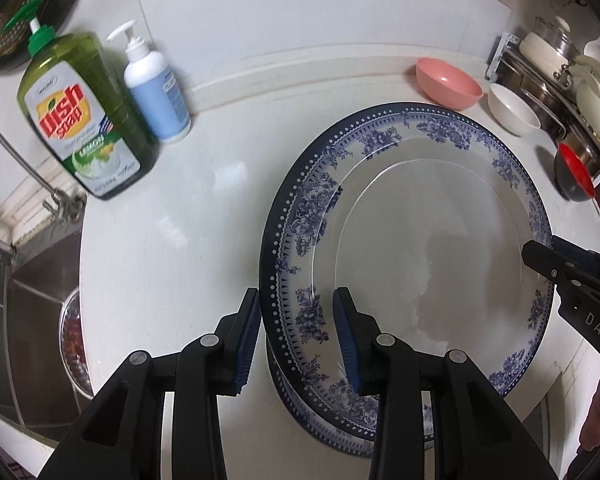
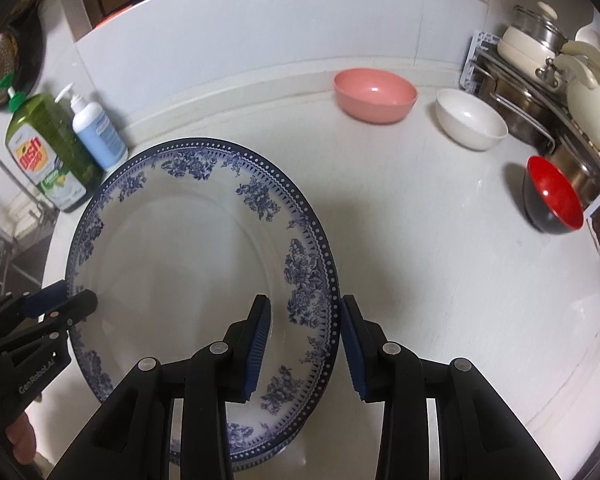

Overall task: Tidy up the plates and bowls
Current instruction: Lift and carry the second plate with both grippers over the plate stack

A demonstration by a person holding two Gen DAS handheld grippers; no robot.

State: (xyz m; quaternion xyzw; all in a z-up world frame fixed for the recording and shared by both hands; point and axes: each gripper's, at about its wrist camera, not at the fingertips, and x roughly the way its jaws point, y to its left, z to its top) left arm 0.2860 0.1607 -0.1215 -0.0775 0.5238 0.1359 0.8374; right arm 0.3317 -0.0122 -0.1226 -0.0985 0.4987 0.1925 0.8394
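The left gripper [image 1: 296, 344] has its two blue-padded fingers spread apart, straddling the left rim of a blue-and-white floral plate [image 1: 440, 240]; one pad sits outside the rim and the other over the plate's border, with a gap showing on either side. The right gripper [image 2: 306, 344] stands likewise apart at the opposite rim of the same plate [image 2: 180, 260], one pad over the floral border and one just outside the dotted edge. Whether any pad touches the china cannot be told. That plate rests on a second plate of the same pattern [image 1: 320, 420], whose rim peeks out beneath it near the camera, and the stack lies on a white countertop [image 2: 440, 260].

Toward the back wall sit a pink bowl [image 2: 374, 96] and, just beside it, a white bowl [image 2: 470, 124]. Farther right a bowl with black outside and red inside [image 2: 554, 200] lies tilted on its side near a rack of steel pots and cream lids [image 2: 540, 64]. On the left stand a green dish soap bottle [image 1: 84, 116] and a white pump bottle [image 1: 156, 88], touching or nearly so, with a steel sink [image 1: 32, 312] and faucet beyond them.
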